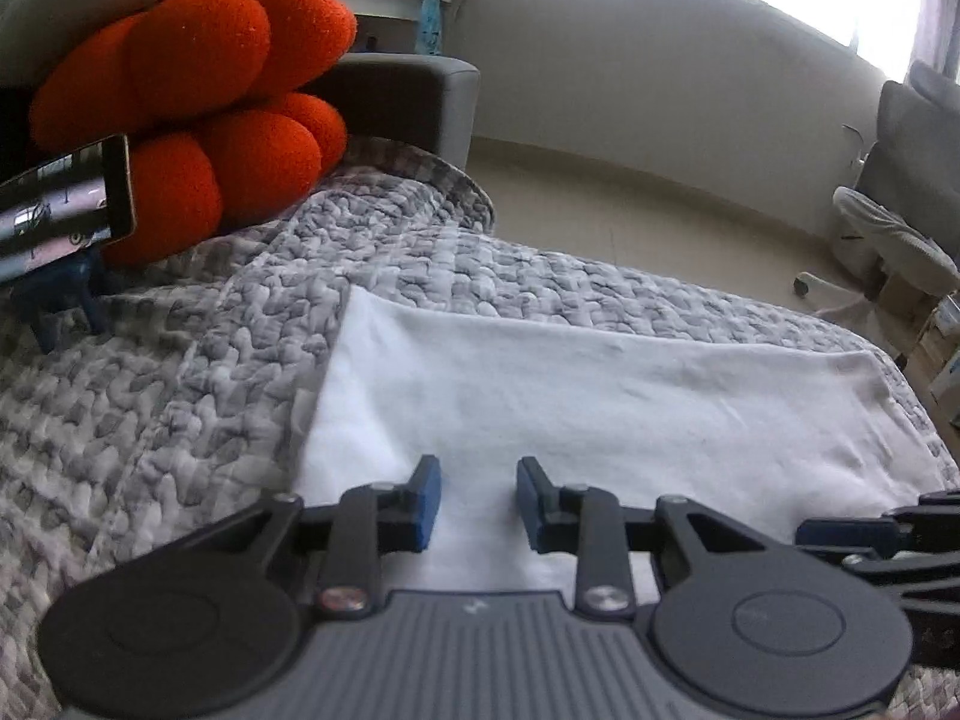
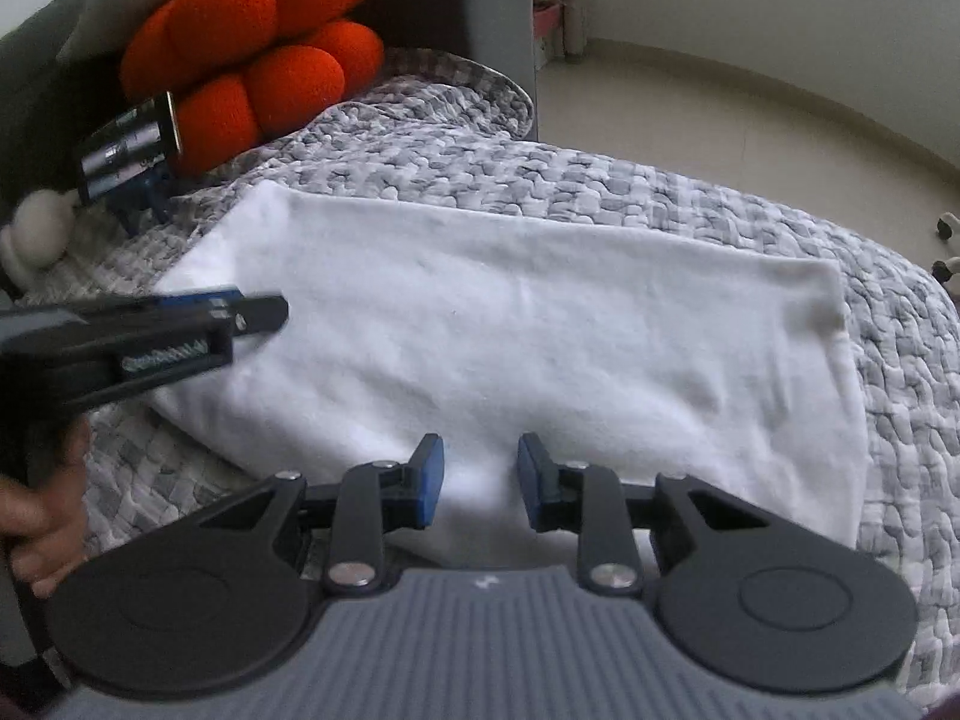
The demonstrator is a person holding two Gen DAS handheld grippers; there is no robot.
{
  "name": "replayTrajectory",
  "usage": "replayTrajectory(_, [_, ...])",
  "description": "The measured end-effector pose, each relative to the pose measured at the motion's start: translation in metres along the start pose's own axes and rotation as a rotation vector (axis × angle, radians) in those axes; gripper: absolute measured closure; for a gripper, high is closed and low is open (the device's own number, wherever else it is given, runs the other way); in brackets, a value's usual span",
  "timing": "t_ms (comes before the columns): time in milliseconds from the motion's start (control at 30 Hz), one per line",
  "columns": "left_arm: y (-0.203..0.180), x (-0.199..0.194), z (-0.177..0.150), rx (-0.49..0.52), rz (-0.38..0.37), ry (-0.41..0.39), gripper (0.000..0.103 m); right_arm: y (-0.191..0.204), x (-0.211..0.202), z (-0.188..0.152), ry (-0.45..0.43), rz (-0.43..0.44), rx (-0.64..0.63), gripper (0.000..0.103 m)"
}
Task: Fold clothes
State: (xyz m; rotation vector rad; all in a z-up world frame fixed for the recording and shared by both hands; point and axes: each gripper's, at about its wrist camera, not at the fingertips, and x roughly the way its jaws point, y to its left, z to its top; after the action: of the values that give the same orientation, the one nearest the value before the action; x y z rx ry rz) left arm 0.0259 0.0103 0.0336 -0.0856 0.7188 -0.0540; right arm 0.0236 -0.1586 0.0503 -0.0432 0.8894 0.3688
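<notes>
A white garment [image 2: 510, 324], folded into a long flat rectangle, lies on the grey quilted bed cover [image 2: 660, 180] near the bed's front edge. The left gripper [image 1: 478, 498] hovers over the garment's near left part, its blue pads standing partly apart with only cloth below them and nothing clamped. The right gripper [image 2: 480, 483] hangs over the near edge of the garment, likewise partly open and holding nothing. At the head of the bed an orange cushion [image 2: 258, 42] leans by a phone [image 2: 129, 144] on a small stand.
</notes>
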Motion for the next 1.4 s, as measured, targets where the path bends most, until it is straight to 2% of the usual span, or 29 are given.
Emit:
replayTrajectory(233, [0.003,-0.011,0.001,-0.015,-0.006,-0.024,0.073,-0.011,-0.011,-0.007,0.014,-0.014,0.010,0.075])
replayTrajectory(300, [0.002,-0.015,0.002,-0.002,-0.005,-0.051,0.072,-0.021,-0.016,-0.012,0.012,0.003,0.031,0.075])
replayTrajectory(400, [-0.002,-0.020,0.001,0.033,-0.019,-0.074,0.071,-0.033,-0.022,-0.018,0.011,-0.028,0.054,0.078])
replayTrajectory(533, [-0.004,-0.010,-0.004,0.058,0.007,-0.025,0.071,-0.059,-0.031,-0.025,-0.003,-0.021,0.142,0.085])
replayTrajectory(600, [0.000,-0.010,-0.003,0.059,-0.011,-0.021,0.071,-0.068,-0.034,-0.027,-0.009,-0.045,0.179,0.086])
replayTrajectory(667, [0.007,-0.010,-0.001,0.056,-0.040,-0.017,0.069,-0.076,-0.037,-0.028,-0.018,-0.045,0.232,0.093])
replayTrajectory(733, [0.018,-0.009,0.001,0.014,-0.073,-0.013,0.069,-0.081,-0.041,-0.028,-0.028,-0.042,0.257,0.094])
replayTrajectory(833, [0.031,-0.013,0.003,-0.034,-0.106,-0.023,0.070,-0.083,-0.047,-0.028,-0.050,-0.042,0.275,0.093])
replayTrajectory(867, [0.032,-0.015,0.003,-0.026,-0.103,-0.031,0.070,-0.085,-0.052,-0.027,-0.074,-0.038,0.294,0.084])
replayTrajectory(967, [0.031,-0.016,0.001,0.005,-0.084,-0.040,0.070,-0.098,-0.063,-0.028,-0.114,-0.080,0.354,0.082])
replayTrajectory(1100, [0.029,-0.012,0.000,0.014,-0.073,-0.028,0.070,-0.105,-0.051,-0.034,-0.064,-0.139,0.366,0.079])
replayTrajectory(1200, [0.031,-0.016,0.004,-0.004,-0.079,-0.034,0.070,-0.102,-0.055,-0.033,-0.075,-0.147,0.358,0.079])
replayTrajectory(1300, [0.029,-0.021,0.004,0.035,-0.043,-0.063,0.069,-0.102,-0.061,-0.031,-0.096,-0.136,0.352,0.079])
replayTrajectory(1400, [0.032,-0.021,0.003,0.036,-0.032,-0.064,0.069,-0.097,-0.051,-0.032,-0.050,-0.148,0.298,0.079])
